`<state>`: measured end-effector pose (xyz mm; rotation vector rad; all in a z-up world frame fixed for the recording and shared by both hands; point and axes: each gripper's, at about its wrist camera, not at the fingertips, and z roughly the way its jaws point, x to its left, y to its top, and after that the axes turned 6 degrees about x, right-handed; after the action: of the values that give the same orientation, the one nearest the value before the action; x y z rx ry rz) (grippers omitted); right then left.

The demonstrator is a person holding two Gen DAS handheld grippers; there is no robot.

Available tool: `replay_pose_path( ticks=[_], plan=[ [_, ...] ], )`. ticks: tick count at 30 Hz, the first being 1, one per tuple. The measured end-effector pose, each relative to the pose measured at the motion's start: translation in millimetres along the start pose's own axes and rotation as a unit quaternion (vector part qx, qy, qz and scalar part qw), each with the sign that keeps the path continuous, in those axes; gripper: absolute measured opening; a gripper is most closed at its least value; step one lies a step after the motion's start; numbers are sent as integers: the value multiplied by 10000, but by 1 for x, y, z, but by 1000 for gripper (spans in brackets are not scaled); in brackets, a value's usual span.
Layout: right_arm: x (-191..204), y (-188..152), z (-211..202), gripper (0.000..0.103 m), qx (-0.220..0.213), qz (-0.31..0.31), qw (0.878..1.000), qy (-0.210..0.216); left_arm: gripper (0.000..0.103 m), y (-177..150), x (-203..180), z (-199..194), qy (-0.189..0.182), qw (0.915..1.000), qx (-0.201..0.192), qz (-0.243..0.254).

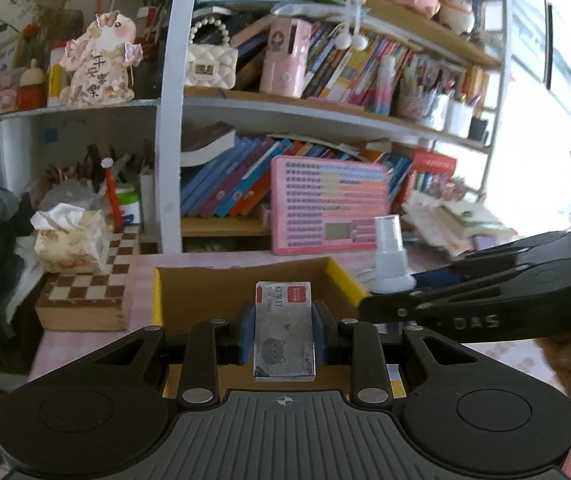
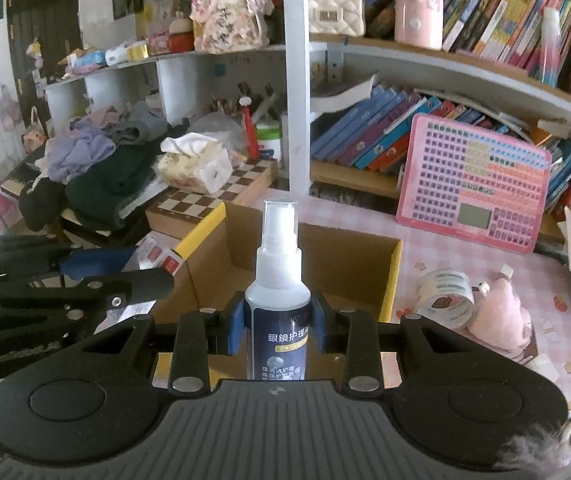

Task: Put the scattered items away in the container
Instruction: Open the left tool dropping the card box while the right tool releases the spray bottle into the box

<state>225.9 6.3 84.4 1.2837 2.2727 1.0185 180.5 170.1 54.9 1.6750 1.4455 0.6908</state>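
My left gripper (image 1: 284, 332) is shut on a small grey staple box (image 1: 284, 330) with a red label, held over the near part of an open cardboard box (image 1: 213, 292) with yellow-edged flaps. My right gripper (image 2: 278, 326) is shut on a white spray bottle (image 2: 278, 300) with a dark blue label, upright, also above the cardboard box (image 2: 349, 264). In the left wrist view the right gripper (image 1: 389, 300) reaches in from the right with the bottle (image 1: 390, 256) at the box's right flap. In the right wrist view the left gripper (image 2: 153, 280) comes in from the left with the staple box (image 2: 161, 258).
On the pink tablecloth right of the box lie a roll of tape (image 2: 447, 298) and a pink plush item (image 2: 503, 314). A chessboard box (image 1: 85, 296) with a tissue pack (image 1: 71, 244) stands left. A pink keyboard toy (image 1: 329, 204) leans on the crowded bookshelf behind.
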Motion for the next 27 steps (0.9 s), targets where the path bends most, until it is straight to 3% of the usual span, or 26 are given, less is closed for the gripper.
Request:
replay_pose_path(
  ticks=[8, 13, 16, 20, 24, 27],
  plan=[
    [-22, 14, 55, 31, 360, -74, 9992, 136, 28, 10, 12, 56, 244, 9980, 546, 228],
    [-34, 24, 99, 31, 900, -479, 9946, 209, 28, 18, 15, 91, 225, 9924, 1062, 586],
    [-37, 28, 125, 31, 1215, -843, 9888, 210, 28, 22, 14, 112, 269, 9855, 1405, 911],
    [-42, 34, 156, 31, 1577, -1091, 9811, 242, 28, 29, 20, 145, 290, 9749, 1977, 988],
    [-41, 39, 182, 31, 1870, -1330, 9730, 250, 28, 31, 23, 175, 380, 9586, 2590, 1124],
    [-41, 41, 196, 31, 2049, -1429, 9679, 289, 28, 26, 19, 186, 428, 9490, 2779, 1428]
  ],
)
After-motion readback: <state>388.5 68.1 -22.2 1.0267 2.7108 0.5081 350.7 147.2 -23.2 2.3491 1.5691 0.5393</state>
